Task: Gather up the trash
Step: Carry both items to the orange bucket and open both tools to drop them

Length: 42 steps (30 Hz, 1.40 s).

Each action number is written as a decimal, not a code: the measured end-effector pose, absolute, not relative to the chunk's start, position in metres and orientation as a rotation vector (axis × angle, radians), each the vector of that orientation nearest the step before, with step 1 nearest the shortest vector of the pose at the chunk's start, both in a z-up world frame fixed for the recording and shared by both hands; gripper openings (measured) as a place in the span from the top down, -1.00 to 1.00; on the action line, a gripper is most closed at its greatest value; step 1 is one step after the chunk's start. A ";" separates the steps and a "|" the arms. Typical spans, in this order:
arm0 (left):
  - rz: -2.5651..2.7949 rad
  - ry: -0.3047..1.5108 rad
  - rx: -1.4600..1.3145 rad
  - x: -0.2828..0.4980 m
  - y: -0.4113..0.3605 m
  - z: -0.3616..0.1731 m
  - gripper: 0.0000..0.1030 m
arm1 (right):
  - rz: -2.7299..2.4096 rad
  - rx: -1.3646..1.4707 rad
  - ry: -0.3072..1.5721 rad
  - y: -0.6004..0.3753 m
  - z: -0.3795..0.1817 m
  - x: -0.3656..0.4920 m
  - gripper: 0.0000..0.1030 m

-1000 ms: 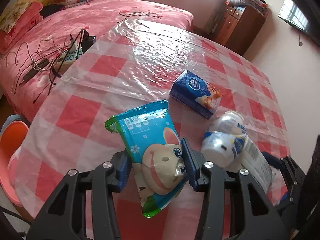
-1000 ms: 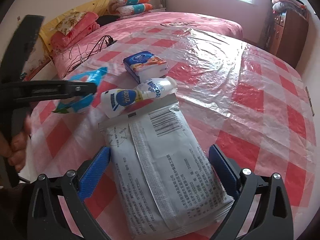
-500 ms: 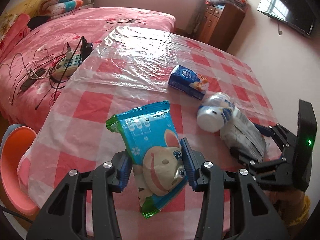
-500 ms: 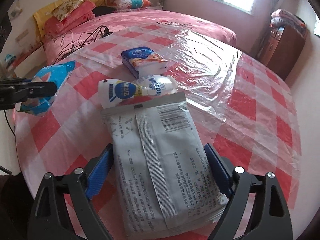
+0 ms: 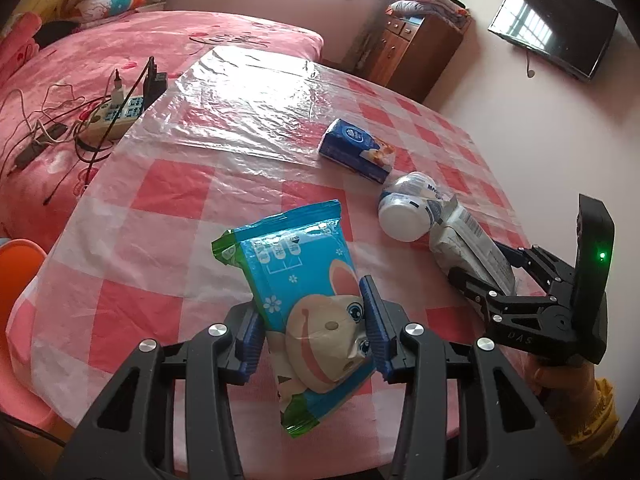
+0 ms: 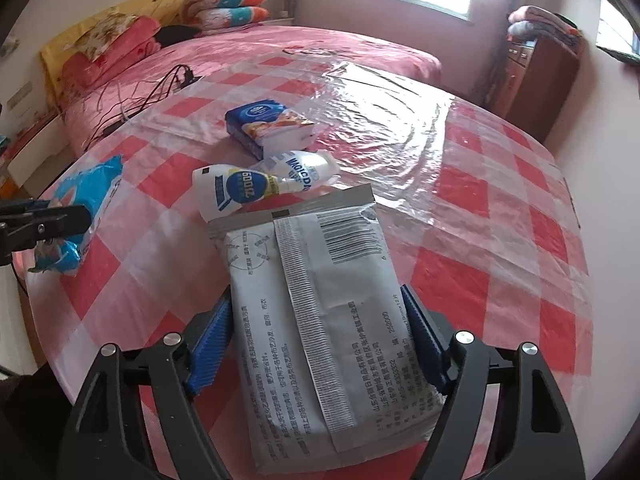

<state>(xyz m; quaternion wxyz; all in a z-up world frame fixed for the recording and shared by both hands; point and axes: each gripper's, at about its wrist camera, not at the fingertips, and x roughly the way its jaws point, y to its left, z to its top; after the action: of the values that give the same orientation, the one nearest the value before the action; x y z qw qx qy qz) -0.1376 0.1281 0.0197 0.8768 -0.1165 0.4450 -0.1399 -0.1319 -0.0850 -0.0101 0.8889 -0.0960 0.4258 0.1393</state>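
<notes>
My left gripper [image 5: 312, 320] is shut on a blue snack packet [image 5: 296, 272] with a cartoon animal, held upright above the checked table [image 5: 168, 188]. The same packet [image 6: 88, 196] shows at the left of the right wrist view. A grey-white printed packet [image 6: 320, 280] lies flat on the table between the fingers of my right gripper [image 6: 316, 340]. Those jaws are closing, and the blue pads [image 6: 212, 340] stand right at the packet's edges without squeezing it. Just beyond it lie a crushed white bottle [image 6: 240, 188] and a blue tissue pack [image 6: 268, 124].
A pink bed [image 5: 200, 40] runs along the table's far side, with a power strip and cables [image 5: 116, 116] on it. An orange stool [image 5: 16, 272] stands at the left. A wooden cabinet [image 5: 416, 52] and a wall television [image 5: 556, 28] are at the back right.
My right jaws have narrowed from wide apart to the grey packet's edges. The left gripper moved back with the blue packet still held, bringing the right gripper into its view.
</notes>
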 end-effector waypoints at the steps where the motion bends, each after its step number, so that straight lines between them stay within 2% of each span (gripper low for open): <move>1: -0.297 0.926 -0.248 -0.138 0.129 0.020 0.11 | 0.284 -0.181 0.886 -0.087 -0.010 -0.133 -0.51; 11: -0.329 0.890 -0.321 -0.144 0.153 0.021 0.11 | 0.298 0.015 0.898 -0.095 0.010 -0.143 -0.50; 21: -0.282 0.837 -0.390 -0.154 0.193 0.028 0.11 | 0.441 0.132 0.903 -0.063 0.040 -0.136 -0.50; 42: 0.027 0.759 -0.547 -0.202 0.327 0.020 0.11 | 0.876 0.097 0.979 0.112 0.061 -0.119 -0.50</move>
<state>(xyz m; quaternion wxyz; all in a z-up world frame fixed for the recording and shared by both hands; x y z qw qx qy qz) -0.2020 0.3266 0.0202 0.8924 -0.2637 0.3658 0.0129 -0.1194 0.1121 0.0613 0.7908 0.0451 0.4550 0.4069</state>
